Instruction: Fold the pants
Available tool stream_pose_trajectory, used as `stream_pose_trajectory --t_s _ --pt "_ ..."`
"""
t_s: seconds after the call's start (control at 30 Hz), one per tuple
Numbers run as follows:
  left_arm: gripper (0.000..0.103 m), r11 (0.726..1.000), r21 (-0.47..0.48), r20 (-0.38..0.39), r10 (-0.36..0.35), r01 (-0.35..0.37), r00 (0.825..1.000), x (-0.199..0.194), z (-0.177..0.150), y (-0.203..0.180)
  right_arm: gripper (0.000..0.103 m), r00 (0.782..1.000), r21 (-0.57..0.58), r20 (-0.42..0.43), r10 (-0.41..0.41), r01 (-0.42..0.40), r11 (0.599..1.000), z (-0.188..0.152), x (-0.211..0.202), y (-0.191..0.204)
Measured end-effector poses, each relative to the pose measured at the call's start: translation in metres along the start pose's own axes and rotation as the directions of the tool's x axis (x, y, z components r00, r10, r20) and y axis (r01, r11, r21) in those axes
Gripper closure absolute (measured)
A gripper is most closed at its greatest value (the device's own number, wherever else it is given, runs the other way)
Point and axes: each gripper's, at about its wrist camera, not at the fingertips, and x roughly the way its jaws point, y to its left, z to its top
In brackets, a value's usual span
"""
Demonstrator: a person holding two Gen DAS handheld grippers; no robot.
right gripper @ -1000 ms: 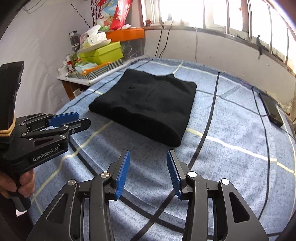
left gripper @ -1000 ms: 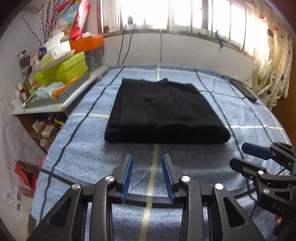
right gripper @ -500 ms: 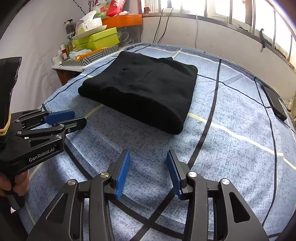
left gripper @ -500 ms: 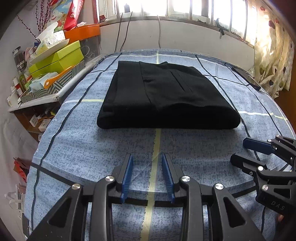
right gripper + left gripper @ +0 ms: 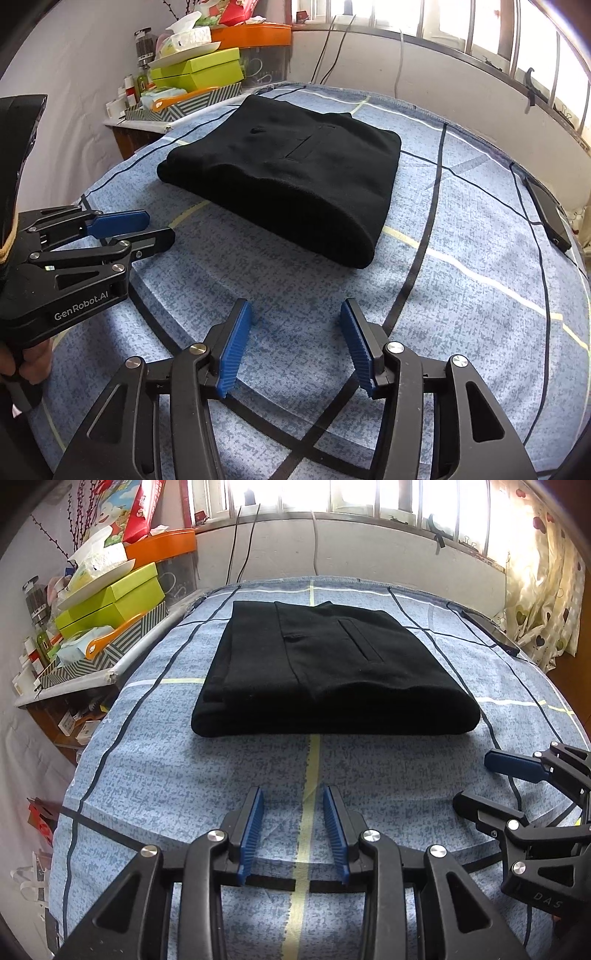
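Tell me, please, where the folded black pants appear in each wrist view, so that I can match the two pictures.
Left wrist view: the folded black fabric pants lie centre frame, beyond the open left claw, rounded fold edge nearest.
Right wrist view: the pants lie upper centre-left, angled, beyond the open right claw.
Shared landmark: the lime-green cardboard box stacked on the side table.

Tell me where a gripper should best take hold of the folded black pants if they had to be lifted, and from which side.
Probably the rounded fold edge nearest the grippers, approached from the front. The black pants lie as a thick, flat stack on the blue bedsheet, and that near edge is one closed roll, so a pinch there would gather every layer. Both the left gripper and right gripper are open and empty.
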Motion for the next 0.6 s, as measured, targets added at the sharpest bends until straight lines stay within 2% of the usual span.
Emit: stream_pose_trajectory --t_s 0.6 --pt "0.062 1.0 -0.003 -0.002 0.006 -0.006 1.0 0.0004 0.0 0.0023 0.051 1.0 -0.002 0.0 -0.004 0.004 1.0 0.0003 0.0 0.0005"
